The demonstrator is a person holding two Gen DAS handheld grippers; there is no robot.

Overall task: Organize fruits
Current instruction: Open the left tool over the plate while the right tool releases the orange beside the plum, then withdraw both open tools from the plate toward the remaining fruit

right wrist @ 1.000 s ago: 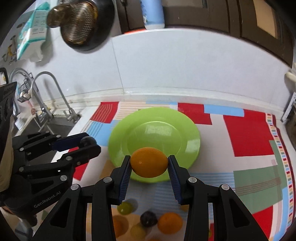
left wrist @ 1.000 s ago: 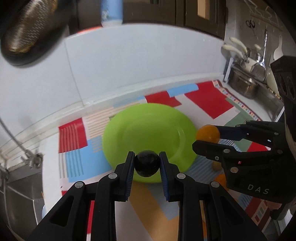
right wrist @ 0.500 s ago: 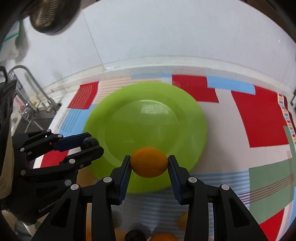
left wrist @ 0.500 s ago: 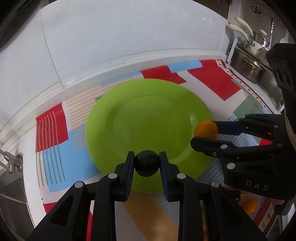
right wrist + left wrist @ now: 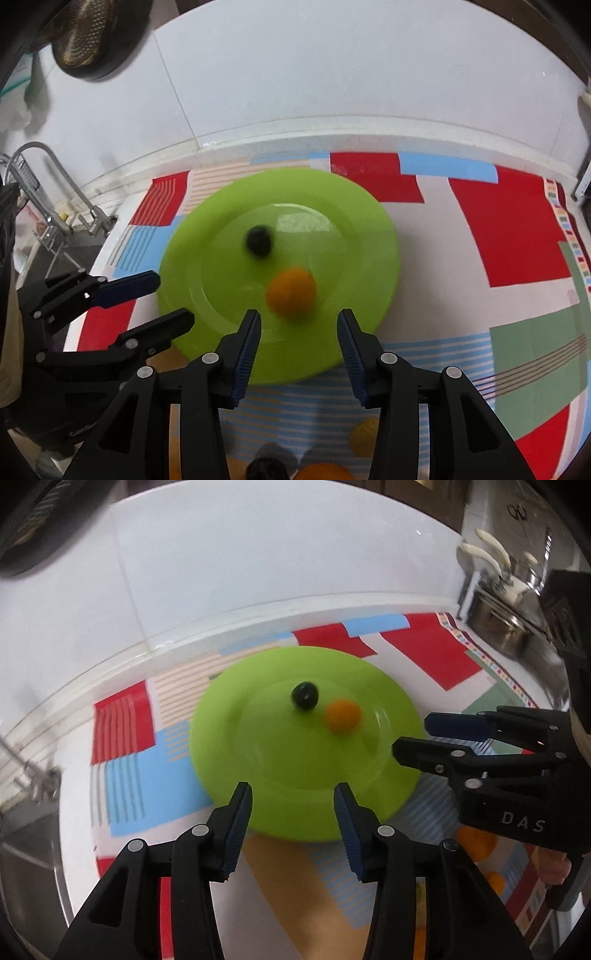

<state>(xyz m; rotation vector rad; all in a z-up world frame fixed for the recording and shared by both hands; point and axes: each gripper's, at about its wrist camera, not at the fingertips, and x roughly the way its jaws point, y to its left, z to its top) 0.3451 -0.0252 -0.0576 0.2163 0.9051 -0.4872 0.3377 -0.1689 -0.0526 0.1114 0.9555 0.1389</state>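
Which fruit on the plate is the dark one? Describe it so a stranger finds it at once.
Find the big lime-green plate on the patchwork mat. Two small fruits lie in its well: the dark fruit is the nearly black round one, toward the wall and the sink side. Its neighbour, the orange fruit, is bright orange.

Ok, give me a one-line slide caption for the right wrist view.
Both grippers, right and left, open at the green plate holding a dark fruit and an orange.

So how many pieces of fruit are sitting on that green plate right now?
2. A dark round fruit lies near the middle of the green plate, and an orange fruit sits just right of it. More fruit lies off the plate, partly hidden.
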